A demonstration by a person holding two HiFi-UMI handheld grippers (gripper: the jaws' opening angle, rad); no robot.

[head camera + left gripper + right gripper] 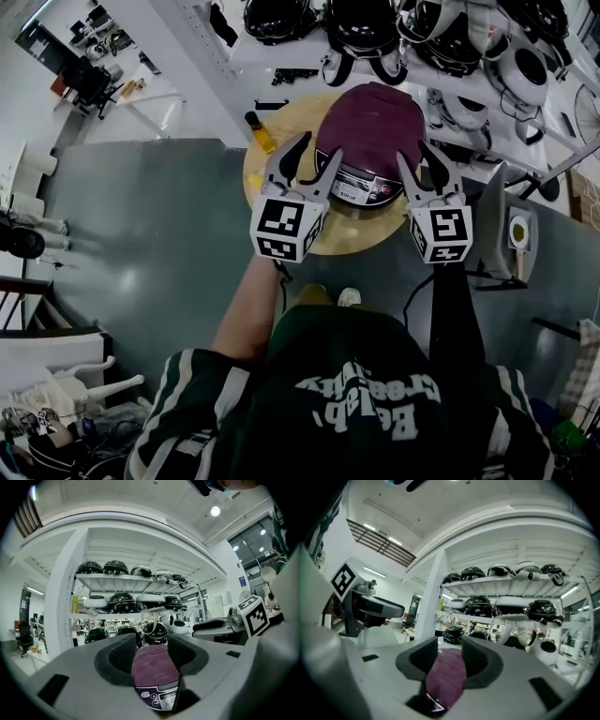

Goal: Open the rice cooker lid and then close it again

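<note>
The rice cooker [370, 141] has a dark maroon lid, which is down, and a front control panel [361, 190]. It stands on a round wooden table [361, 236]. My left gripper [317, 152] hovers open at the cooker's front left, nothing between its fingers. My right gripper [419, 161] hovers open at the cooker's front right, also holding nothing. In the left gripper view the maroon lid [154, 670] and panel [161, 698] show through the gap of the gripper [152, 654]. In the right gripper view the lid [447, 679] shows between the jaws of the gripper [450, 660].
A yellow bottle [261, 131] stands at the table's left edge. Behind the table a white shelf rack [394, 56] holds several black and white helmets [115, 567]. A grey stand with a device [516, 234] is at the right. The floor is grey.
</note>
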